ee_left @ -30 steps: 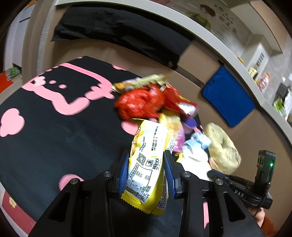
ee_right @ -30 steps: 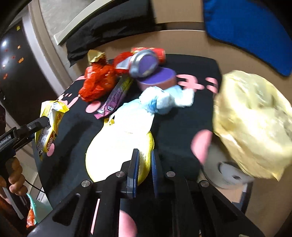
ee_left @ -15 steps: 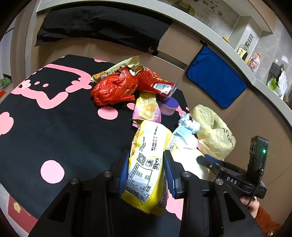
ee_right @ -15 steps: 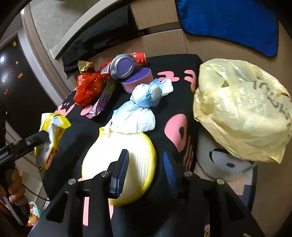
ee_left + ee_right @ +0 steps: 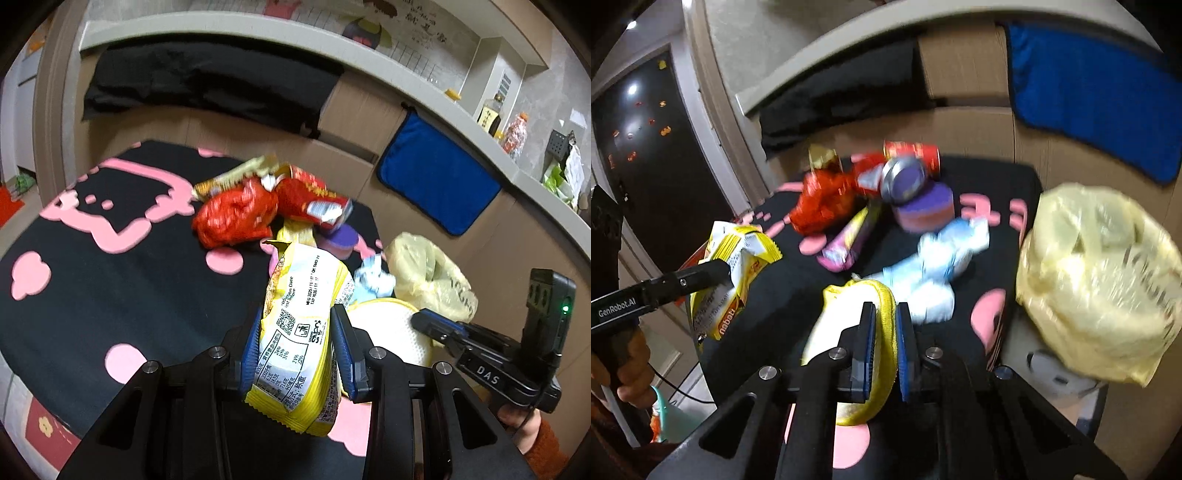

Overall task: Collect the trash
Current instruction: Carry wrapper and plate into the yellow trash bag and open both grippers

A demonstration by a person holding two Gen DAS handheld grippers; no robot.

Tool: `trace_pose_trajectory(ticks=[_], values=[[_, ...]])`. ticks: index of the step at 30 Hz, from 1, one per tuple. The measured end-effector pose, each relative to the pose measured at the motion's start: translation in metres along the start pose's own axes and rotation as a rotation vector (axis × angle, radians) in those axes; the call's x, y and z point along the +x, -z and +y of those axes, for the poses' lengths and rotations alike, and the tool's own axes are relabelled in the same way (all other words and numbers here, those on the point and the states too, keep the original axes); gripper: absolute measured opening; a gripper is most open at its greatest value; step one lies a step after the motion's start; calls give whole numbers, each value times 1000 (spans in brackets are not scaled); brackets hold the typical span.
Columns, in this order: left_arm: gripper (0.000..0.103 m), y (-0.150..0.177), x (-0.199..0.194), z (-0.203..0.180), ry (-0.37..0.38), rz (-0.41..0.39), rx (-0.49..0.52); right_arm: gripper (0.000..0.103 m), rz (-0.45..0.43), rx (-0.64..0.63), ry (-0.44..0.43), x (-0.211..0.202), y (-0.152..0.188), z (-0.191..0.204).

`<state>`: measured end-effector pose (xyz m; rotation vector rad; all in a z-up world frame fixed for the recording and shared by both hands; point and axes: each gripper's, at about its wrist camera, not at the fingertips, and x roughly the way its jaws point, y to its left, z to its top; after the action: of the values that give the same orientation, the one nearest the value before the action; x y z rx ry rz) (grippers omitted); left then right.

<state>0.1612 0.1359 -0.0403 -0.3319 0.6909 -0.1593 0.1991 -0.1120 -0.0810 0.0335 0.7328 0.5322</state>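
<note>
Gripping crinkly yellow wrapper (image 5: 295, 325), perhaps foil

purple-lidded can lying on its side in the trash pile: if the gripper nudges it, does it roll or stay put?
The can lies on its side, so a nudge across its axis would probably roll it. The purple block and red wrapper crowd against it, likely stopping a long roll. If empty it is probably light, so a grip on its rounded metal wall may slip.
</note>
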Motion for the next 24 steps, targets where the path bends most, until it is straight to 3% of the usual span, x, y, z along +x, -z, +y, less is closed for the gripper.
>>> trace_pose_trajectory(ticks=[7, 12, 20, 24], values=[[37, -16, -17, -11, 4, -68, 9, 9, -94, -28, 31, -26, -25, 4], [37, -39, -22, -41, 27, -161, 79, 9, -186, -7, 74, -52, -47, -12], [37, -75, 12, -107, 105, -166, 176, 9, -290, 76, 176, -94, -73, -68], [38, -87, 47, -147, 149, -121, 202, 9, -314, 121, 242, -110, -75, -105]])
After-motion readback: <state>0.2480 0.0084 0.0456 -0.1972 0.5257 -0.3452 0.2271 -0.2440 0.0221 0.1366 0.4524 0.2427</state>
